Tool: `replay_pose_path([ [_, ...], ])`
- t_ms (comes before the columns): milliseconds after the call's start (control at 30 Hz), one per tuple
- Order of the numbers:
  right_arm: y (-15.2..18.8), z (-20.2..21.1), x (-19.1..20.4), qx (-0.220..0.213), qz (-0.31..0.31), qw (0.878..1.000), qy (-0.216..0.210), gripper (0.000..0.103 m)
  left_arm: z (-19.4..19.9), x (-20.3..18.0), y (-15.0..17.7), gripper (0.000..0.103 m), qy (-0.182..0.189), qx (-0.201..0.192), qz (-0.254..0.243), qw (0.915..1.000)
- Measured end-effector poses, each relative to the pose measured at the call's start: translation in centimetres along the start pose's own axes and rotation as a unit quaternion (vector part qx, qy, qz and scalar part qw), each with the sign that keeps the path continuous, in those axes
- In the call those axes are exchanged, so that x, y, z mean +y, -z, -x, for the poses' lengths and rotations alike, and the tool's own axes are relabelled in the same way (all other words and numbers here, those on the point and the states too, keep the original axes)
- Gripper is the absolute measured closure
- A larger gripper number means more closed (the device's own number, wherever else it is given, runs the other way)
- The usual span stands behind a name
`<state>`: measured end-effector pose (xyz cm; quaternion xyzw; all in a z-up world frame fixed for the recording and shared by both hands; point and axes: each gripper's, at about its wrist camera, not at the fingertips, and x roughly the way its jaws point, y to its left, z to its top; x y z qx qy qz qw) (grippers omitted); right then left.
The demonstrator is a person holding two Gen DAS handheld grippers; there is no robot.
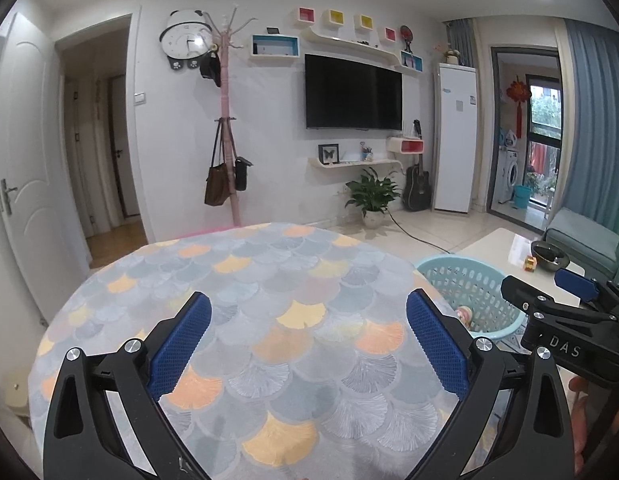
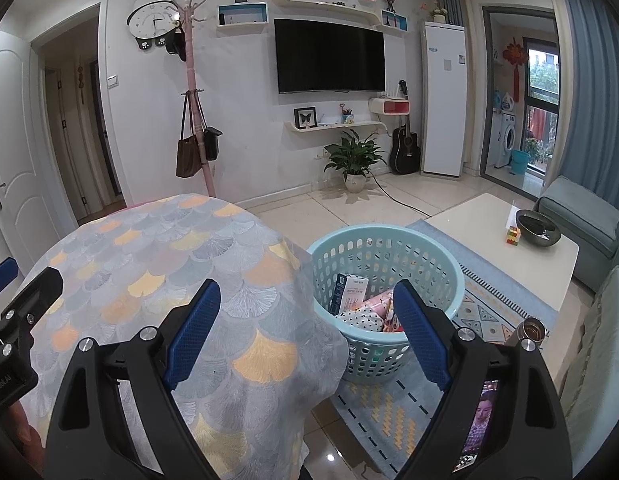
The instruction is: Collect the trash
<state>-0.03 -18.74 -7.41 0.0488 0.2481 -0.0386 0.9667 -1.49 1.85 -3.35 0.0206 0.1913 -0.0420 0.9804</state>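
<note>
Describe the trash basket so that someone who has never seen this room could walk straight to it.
Find the round table with the fan-patterned cloth. On the floor just beside it, towards the low white coffee table, stands the basket, resting on the edge of a patterned rug. It is the only pale turquoise plastic tub with perforated walls, already holding cartons and wrappers.

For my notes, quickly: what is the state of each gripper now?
Left gripper: open, holding nothing.
Right gripper: open, holding nothing.

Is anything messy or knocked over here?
Nothing looks spilled or tipped. The trash, a small carton and wrappers, sits inside the upright blue basket beside the cloth-covered table.
</note>
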Motion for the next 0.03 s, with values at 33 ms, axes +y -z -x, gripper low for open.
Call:
replay_pose_path([
  [33, -0.03, 0.05, 0.02, 0.0, -0.001, 1.0, 0.0, 0.019, 0.08, 0.06, 0.03, 0.008, -0.001, 0.0, 0.001, 1.0],
])
